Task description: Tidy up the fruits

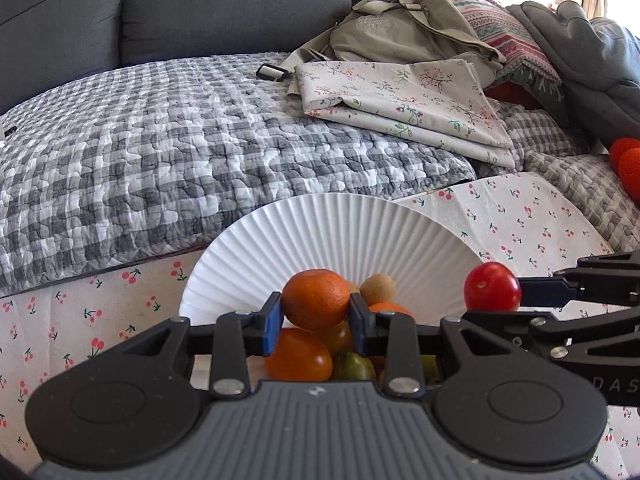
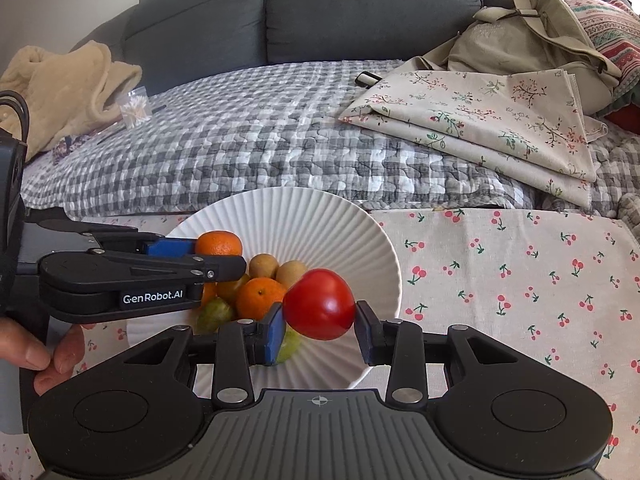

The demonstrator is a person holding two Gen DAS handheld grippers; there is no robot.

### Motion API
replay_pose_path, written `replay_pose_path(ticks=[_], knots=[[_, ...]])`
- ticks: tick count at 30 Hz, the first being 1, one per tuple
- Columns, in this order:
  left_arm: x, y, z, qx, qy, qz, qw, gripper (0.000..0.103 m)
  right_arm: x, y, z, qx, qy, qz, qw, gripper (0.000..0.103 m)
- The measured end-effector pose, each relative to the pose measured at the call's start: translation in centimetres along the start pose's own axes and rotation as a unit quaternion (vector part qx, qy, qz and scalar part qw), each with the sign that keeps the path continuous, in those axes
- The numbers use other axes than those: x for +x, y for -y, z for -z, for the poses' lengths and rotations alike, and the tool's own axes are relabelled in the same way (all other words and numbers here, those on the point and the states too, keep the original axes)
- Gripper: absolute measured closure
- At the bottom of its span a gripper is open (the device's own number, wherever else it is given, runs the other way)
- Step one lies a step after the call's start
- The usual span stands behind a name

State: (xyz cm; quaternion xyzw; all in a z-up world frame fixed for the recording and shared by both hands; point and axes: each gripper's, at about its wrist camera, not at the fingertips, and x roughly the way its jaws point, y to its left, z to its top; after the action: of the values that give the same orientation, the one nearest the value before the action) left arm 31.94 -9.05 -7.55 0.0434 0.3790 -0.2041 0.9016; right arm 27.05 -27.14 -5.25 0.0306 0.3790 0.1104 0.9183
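A white ribbed plate [image 2: 320, 220] on the cherry-print cloth holds a heap of fruits: oranges, small tan fruits [image 2: 264, 266], green and orange tomatoes. My left gripper [image 1: 316, 318] is shut on an orange [image 1: 316, 298] above the heap; it also shows in the right wrist view [image 2: 218, 252]. My right gripper [image 2: 320, 330] is shut on a red tomato [image 2: 320, 304] over the plate's near right part. In the left wrist view the tomato [image 1: 492, 286] hangs at the right of the plate [image 1: 320, 232].
A grey checked quilt [image 2: 240, 152] covers the sofa behind the table. Folded floral cloth [image 2: 500, 120] and a beige bag [image 2: 532, 36] lie on it at the right. A cream blanket [image 2: 68, 84] and a cotton-swab packet [image 2: 134, 110] lie at the left. Cherry-print cloth [image 2: 520, 280] spreads right of the plate.
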Motion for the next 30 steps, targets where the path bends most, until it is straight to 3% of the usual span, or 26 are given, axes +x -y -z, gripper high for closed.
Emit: replay_pose_path(ticks=[8, 12, 17, 20, 22, 26, 30], knots=[[-1.2, -0.1, 0.5, 0.001, 0.006, -0.004, 1.0000, 0.064, -1.1, 1.0, 0.0, 0.035, 0.013, -0.002, 0.999, 0.065], [-3.0, -0.6, 0.6, -0.013, 0.017, -0.001, 0.9998, 0.055, -1.9, 2.0, 0.0, 0.054, 0.015, 0.009, 0.998, 0.065], [-5.2, -0.4, 1.5, -0.021, 0.021, -0.024, 0.9992, 0.052, -2.9, 1.4, 0.7, 0.041, 0.004, 0.020, 0.999, 0.063], [-6.7, -0.1, 2.5, -0.042, 0.020, -0.042, 0.9980, 0.044, -3.8, 0.5, 1.2, 0.027, -0.002, 0.019, 0.999, 0.060], [-7.7, 0.2, 3.4, -0.057, 0.016, -0.064, 0.9962, 0.035, -4.6, -0.1, 1.4, 0.018, -0.004, 0.021, 1.000, 0.054], [-9.5, 1.4, 4.4, -0.034, 0.006, -0.107, 0.9936, 0.034, -6.3, -1.4, 1.8, 0.014, -0.006, 0.002, 1.000, 0.045], [-12.4, 2.1, 5.2, -0.038, 0.026, -0.128, 0.9908, 0.022, -8.6, -3.3, 2.2, 0.002, -0.002, 0.007, 1.000, 0.029]])
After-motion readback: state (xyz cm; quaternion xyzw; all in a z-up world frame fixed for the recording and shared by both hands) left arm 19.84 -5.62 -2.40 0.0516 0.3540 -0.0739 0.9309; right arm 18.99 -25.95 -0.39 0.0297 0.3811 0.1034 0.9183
